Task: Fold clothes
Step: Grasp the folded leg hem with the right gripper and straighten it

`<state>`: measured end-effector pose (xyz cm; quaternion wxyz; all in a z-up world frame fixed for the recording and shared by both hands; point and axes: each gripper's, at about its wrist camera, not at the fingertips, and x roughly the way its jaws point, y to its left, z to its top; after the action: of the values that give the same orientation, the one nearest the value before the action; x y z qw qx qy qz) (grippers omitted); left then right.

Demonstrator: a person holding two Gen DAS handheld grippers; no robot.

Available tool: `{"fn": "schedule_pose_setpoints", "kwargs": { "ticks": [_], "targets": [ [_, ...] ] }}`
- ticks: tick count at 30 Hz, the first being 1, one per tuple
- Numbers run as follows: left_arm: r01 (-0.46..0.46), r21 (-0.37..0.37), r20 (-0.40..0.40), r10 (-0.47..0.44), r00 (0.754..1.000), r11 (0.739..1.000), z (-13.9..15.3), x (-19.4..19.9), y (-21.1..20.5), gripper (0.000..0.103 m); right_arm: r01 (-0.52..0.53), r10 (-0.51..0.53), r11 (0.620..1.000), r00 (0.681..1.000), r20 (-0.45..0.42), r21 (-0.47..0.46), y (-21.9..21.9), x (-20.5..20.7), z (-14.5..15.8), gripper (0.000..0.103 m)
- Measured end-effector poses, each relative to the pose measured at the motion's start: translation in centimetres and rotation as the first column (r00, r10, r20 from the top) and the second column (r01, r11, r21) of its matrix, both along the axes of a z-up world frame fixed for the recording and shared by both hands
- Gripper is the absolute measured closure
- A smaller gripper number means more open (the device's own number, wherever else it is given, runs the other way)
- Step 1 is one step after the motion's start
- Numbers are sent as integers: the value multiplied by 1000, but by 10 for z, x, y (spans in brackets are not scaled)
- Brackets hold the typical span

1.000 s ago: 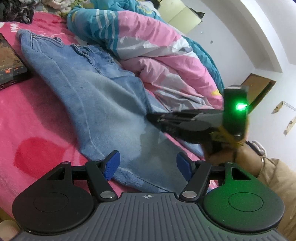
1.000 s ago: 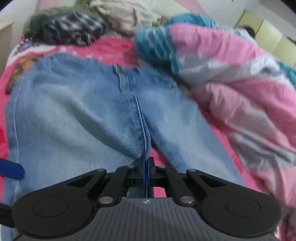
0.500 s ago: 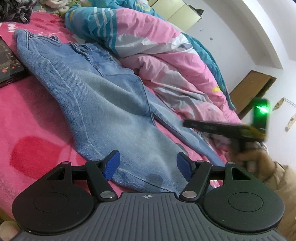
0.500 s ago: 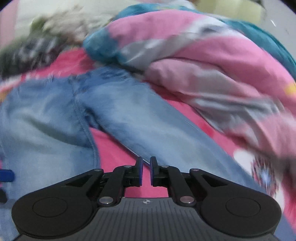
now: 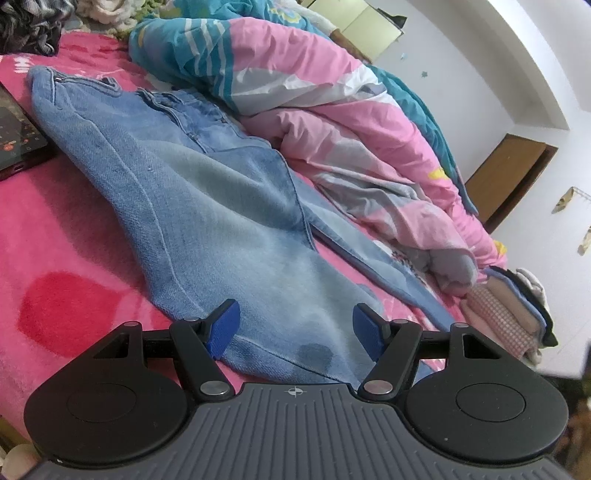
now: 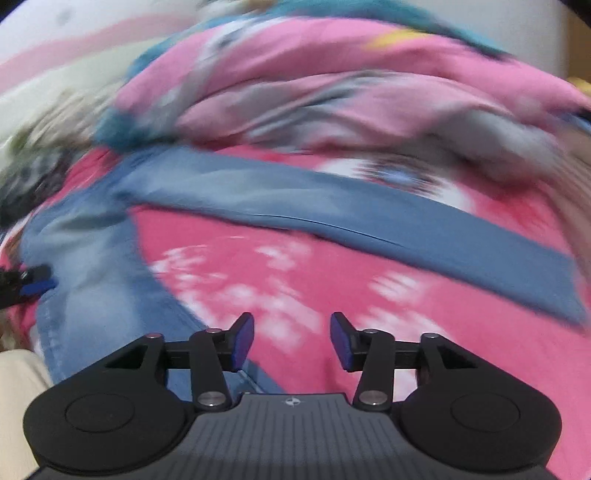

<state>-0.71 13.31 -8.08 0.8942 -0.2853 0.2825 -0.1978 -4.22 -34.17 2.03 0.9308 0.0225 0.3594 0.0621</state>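
Observation:
Light blue jeans [image 5: 207, 206] lie spread on the pink bedsheet [image 5: 62, 258], waistband at the far left, both legs running toward the near right and parted. My left gripper [image 5: 291, 332] hovers open over the hem of the near leg, its blue pads apart, nothing pinched. In the blurred right wrist view the far leg [image 6: 369, 218] crosses the frame and the near leg [image 6: 92, 266] lies at left. My right gripper [image 6: 291, 341] is over the pink sheet between the legs; its jaws are opening with nothing between them. The left gripper's blue tip [image 6: 37, 286] shows at the left edge.
A bunched pink, teal and grey quilt [image 5: 332, 110] lies behind the jeans. A dark tablet [image 5: 18, 136] lies at the left. A stack of folded clothes [image 5: 509, 317] sits at the bed's right end. More crumpled clothes [image 5: 29, 26] lie at the far left corner.
My right gripper let go of the jeans' inner seam, swept right out of the left wrist view and its jaws parted. The far leg now lies spread apart. The left gripper has stayed put.

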Motion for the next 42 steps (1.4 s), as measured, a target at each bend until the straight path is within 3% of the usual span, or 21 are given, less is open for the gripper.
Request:
{"fn": "schedule_pose_setpoints", "kwargs": {
  "ticks": [2, 4, 7, 10, 12, 17, 21, 25, 27, 30, 36, 39, 42],
  "targets": [
    [-4, -9, -1, 4, 1000, 1000, -1, 0, 1, 35, 140, -141, 989, 990, 19, 48, -41, -33, 4, 43],
    [-10, -16, -2, 10, 1000, 1000, -1, 1, 1, 35, 293, -298, 948, 954, 22, 126, -84, -69, 6, 42],
    [-24, -19, 0, 24, 1000, 1000, -2, 2, 0, 35, 485, -495, 829, 868, -41, 279, -144, -120, -1, 41],
    [-38, -16, 5, 38, 999, 999, -2, 2, -2, 35, 572, -578, 707, 806, -126, 416, -182, -159, -18, 41],
    [-47, -11, 8, 47, 999, 999, -2, 2, -4, 35, 582, -578, 662, 798, -174, 473, -189, -173, -30, 41],
    [-59, -6, 10, 59, 998, 998, -2, 0, -5, 35, 512, -459, 621, 851, -254, 594, -188, -166, -50, 41],
    [-66, -3, 9, 66, 998, 998, -1, -2, -4, 35, 482, -401, 620, 873, -277, 619, -183, -153, -52, 41],
    [-74, -3, 10, 74, 997, 997, -1, -2, -5, 35, 416, -330, 616, 908, -260, 669, -179, -149, -50, 61],
    [-78, -2, 10, 78, 997, 997, -1, -2, -6, 35, 398, -323, 656, 916, -239, 641, -172, -145, -48, 70],
    [-79, -2, 12, 79, 997, 997, -2, -2, -7, 35, 379, -333, 701, 923, -192, 604, -164, -138, -45, 97],
    [-80, -8, 15, 80, 997, 997, -2, -3, -6, 35, 272, -377, 783, 923, 79, 560, -158, -140, 4, 100],
    [-79, -12, 17, 79, 997, 997, -1, -2, -6, 35, 272, -400, 806, 905, 146, 525, -161, -142, 19, 100],
    [-78, -15, 19, 78, 997, 997, -1, -2, -6, 35, 292, -426, 800, 891, 155, 524, -168, -141, 22, 100]
  ]
}}
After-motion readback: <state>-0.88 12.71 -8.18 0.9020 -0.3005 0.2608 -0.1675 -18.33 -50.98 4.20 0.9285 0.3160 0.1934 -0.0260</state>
